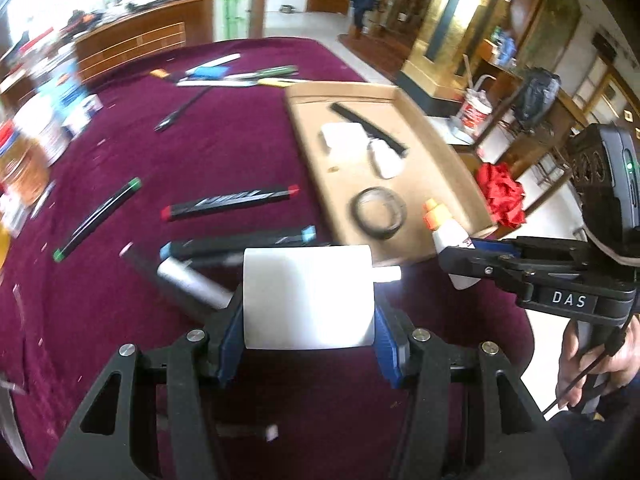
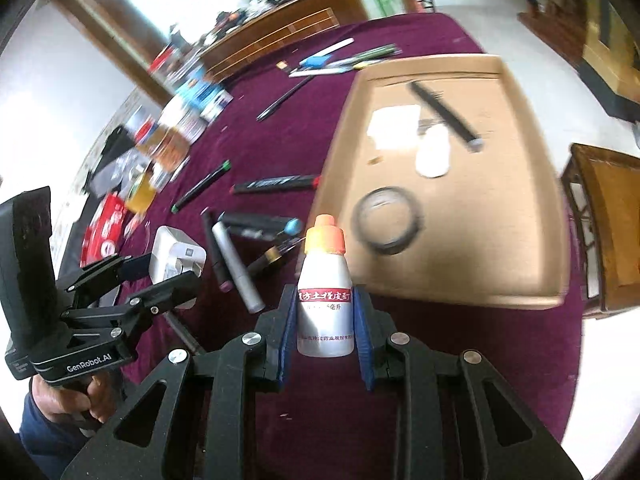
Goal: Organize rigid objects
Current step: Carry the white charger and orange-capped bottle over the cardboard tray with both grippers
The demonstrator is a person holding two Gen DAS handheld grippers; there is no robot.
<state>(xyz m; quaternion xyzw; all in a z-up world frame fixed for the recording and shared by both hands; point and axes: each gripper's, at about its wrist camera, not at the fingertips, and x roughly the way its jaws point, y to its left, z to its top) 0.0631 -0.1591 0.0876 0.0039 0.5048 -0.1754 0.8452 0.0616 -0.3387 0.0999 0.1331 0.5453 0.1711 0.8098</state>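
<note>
My left gripper [image 1: 308,300] is shut on a white charger block [image 1: 308,296], held above the maroon tablecloth; it also shows in the right wrist view [image 2: 176,260]. My right gripper [image 2: 325,308] is shut on a small white bottle [image 2: 325,292] with an orange cap, held just short of the cardboard tray's [image 2: 520,264] near edge; the bottle also shows in the left wrist view [image 1: 444,228]. The tray [image 1: 400,244] holds a black tape ring [image 2: 388,220], a white bottle [image 2: 432,156], a white block [image 2: 390,128] and a black stick [image 2: 444,114].
Markers lie on the cloth: green-capped [image 1: 98,218], red-capped [image 1: 230,202], blue-capped [image 1: 240,242], and a silver tube [image 1: 192,286]. Pens and rulers [image 1: 236,72] lie at the far side. Boxes and jars [image 1: 36,136] crowd the left edge. A wooden chair [image 2: 604,224] stands right.
</note>
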